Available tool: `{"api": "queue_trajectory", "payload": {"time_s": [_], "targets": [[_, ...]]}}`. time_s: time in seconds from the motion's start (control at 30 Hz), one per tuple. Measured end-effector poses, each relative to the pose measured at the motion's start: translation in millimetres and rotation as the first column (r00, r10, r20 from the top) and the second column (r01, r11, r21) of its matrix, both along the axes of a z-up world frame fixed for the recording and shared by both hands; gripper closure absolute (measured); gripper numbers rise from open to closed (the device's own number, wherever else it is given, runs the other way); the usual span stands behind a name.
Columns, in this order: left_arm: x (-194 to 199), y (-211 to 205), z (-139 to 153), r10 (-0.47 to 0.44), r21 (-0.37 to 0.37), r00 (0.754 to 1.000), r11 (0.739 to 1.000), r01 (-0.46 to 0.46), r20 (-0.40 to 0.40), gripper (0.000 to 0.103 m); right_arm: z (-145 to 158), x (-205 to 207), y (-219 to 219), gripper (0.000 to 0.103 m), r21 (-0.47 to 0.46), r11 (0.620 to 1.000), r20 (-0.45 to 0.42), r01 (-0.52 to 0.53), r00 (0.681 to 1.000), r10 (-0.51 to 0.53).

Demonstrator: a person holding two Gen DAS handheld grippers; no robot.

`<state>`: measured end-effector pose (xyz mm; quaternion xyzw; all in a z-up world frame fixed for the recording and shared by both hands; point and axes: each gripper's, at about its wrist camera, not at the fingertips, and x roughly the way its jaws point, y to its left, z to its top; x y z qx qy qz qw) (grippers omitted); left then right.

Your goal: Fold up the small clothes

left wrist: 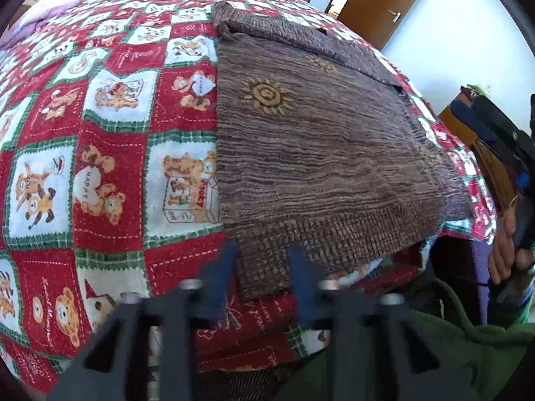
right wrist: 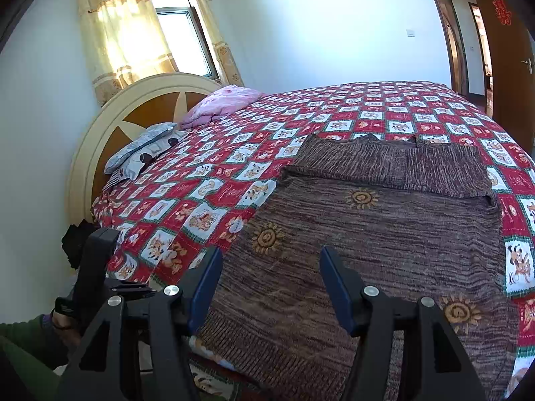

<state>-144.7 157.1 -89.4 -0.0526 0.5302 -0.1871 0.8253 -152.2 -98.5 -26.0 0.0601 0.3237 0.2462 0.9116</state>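
My left gripper pinches the near ribbed hem corner of the brown sweater, ready to lift a fold. My right gripper hovers open above the hem. The sweater lies flat on the quilted bed, sleeves already folded across.

Open quilt left of the sweater; pillows crowd the headboard.

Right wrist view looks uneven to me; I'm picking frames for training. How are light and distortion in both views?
Right wrist view: sunlit yellow curtains blown out, white wall tinted blue, fisheye bulging the red checked bedspread. Left wrist view: brown knitted sweater sharp, edges dark and curved.
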Motion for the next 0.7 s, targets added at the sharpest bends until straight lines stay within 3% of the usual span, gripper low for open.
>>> {"api": "queue_trajectory", "payload": {"time_s": [0.03,0.17,0.3,0.37,0.47,0.6,0.7], "targets": [[1,-2,0,-0.009,-0.020,1.000,1.000,0.008,-0.010,0.090,-3,0,1,0.041,-0.004,1.000,-0.007,-0.002,1.000,0.002],[2,-2,3,-0.004,-0.028,1.000,1.000,0.004,-0.004,0.095,-19,-1,5,0.041,-0.015,1.000,-0.051,-0.012,0.999,0.011],[12,1,18,0.001,-0.169,1.000,0.986,-0.004,-0.017,0.095,-34,-1,9,0.041,0.029,0.998,-0.107,-0.047,0.993,0.050],[20,-1,24,-0.008,-0.191,1.000,0.982,0.007,-0.008,0.095,-41,-1,16,0.041,0.029,0.996,-0.128,-0.081,0.988,0.084],[33,-7,29,-0.024,-0.194,1.000,0.981,0.025,0.007,0.095,-51,-1,33,0.041,0.006,0.989,-0.151,-0.150,0.977,0.149],[46,-12,24,-0.042,-0.237,0.998,0.971,0.032,-0.036,0.095,-68,3,55,0.041,0.004,0.975,-0.203,-0.223,0.954,0.219],[49,-19,23,-0.075,-0.213,0.997,0.975,0.067,-0.032,0.095,-82,11,71,0.041,-0.008,0.965,-0.232,-0.262,0.939,0.253]]}}
